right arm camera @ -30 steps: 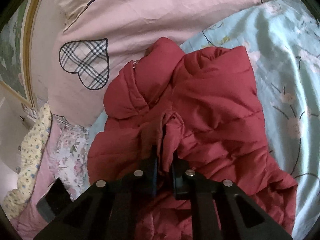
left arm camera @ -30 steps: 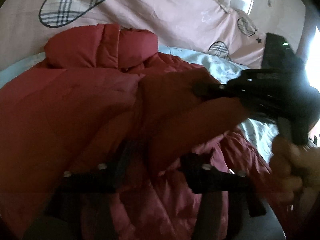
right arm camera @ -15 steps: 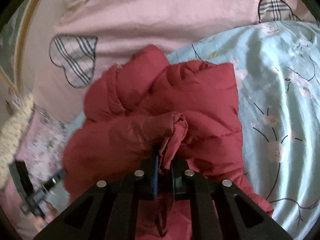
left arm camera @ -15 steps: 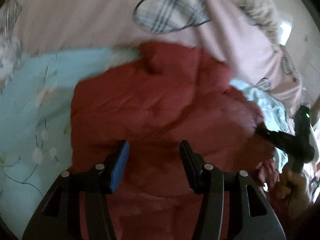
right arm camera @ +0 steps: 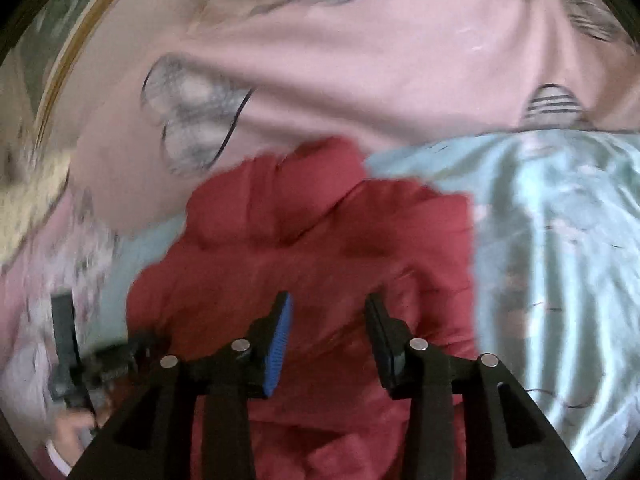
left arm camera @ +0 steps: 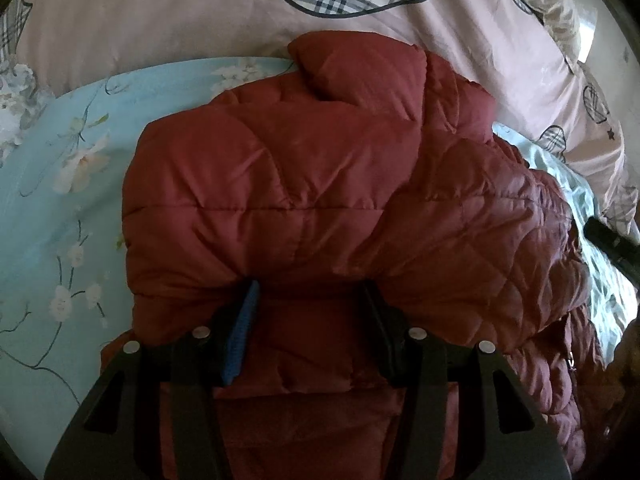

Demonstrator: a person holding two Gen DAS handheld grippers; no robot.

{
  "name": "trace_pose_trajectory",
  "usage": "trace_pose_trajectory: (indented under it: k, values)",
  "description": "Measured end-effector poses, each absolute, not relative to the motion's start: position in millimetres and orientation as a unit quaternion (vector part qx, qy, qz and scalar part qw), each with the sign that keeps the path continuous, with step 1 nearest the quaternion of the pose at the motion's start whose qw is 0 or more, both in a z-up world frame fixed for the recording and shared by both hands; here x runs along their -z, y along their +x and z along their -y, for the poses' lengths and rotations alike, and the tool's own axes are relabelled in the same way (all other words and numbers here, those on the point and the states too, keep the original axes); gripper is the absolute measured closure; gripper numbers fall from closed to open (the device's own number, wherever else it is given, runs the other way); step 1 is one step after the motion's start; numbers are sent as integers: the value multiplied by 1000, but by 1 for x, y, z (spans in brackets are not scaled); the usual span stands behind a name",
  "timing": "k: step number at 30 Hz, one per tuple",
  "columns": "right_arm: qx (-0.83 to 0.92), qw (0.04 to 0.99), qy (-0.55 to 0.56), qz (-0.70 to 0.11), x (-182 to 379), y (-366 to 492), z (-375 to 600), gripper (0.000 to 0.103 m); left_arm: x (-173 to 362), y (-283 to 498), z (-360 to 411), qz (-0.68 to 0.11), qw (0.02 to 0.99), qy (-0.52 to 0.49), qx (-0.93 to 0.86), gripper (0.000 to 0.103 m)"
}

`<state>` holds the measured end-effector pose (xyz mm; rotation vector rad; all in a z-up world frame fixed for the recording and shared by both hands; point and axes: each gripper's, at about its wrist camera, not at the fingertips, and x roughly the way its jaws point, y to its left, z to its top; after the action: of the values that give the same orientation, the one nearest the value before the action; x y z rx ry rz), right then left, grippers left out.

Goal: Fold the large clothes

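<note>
1. Left wrist view: the dark red quilted jacket point(left arm camera: 304, 200) lies bunched on the bed, on a pale blue flowered sheet point(left arm camera: 52, 208), its collar end towards a pink quilt point(left arm camera: 160, 12) printed with plaid hearts.
2. The left tongs point(left arm camera: 310, 304) stand apart over the jacket's near part, with red fabric in the gap between them. Their tips sit at the edge of a puffed fold, and whether the pads press on it cannot be told.
3. At the right edge of this view a black piece of the right-hand tool point(left arm camera: 612, 244) shows beside the jacket's quilted lining.
4. Right wrist view, blurred: the right tongs point(right arm camera: 326, 314) have just been opening and now stand apart above the jacket point(right arm camera: 320, 248), nothing pinched between the pads.
5. At the lower left of that view the left-hand tool point(right arm camera: 92, 356) appears at the jacket's edge, with the person's hand point(right arm camera: 70, 432) below it.
6. The blue sheet point(right arm camera: 560, 240) lies to the right of the jacket, the pink quilt point(right arm camera: 360, 72) beyond it.
</note>
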<state>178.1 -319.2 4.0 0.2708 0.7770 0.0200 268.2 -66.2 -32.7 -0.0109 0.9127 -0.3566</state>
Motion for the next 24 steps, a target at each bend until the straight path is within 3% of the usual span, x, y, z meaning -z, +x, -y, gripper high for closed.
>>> trace_pose_trajectory:
  k: [6, 10, 24]
  values:
    - [28, 894, 96, -437, 44, 191, 318, 62, 29, 266, 65, -443, 879, 12, 174, 52]
    - [30, 892, 100, -439, 45, 190, 323, 62, 13, 256, 48, -423, 888, -8, 182, 52]
    - [27, 892, 107, -438, 55, 194, 319, 62, 35, 268, 45, -448, 879, -7, 165, 52]
